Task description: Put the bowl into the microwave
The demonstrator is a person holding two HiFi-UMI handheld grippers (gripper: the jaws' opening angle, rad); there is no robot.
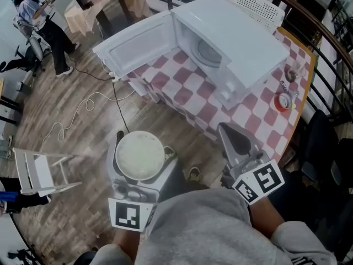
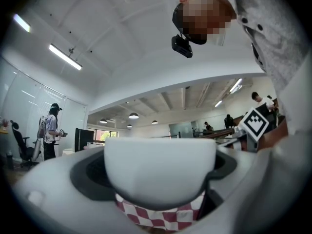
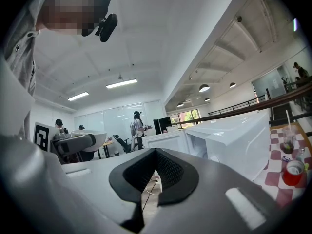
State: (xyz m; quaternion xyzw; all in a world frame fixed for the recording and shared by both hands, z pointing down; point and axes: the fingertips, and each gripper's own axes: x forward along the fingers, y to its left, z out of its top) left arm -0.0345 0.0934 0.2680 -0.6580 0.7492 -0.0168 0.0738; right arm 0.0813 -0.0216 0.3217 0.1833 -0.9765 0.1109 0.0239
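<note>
Left gripper [image 1: 142, 150] clamps a white round bowl [image 1: 138, 159] (seemingly empty).

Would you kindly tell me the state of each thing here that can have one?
White box-shaped microwave: door open, only its turntable inside.
Round white bowl: upright, held in the left tool.
Left tool: shut on the bowl.
Right tool: shut, empty.
</note>
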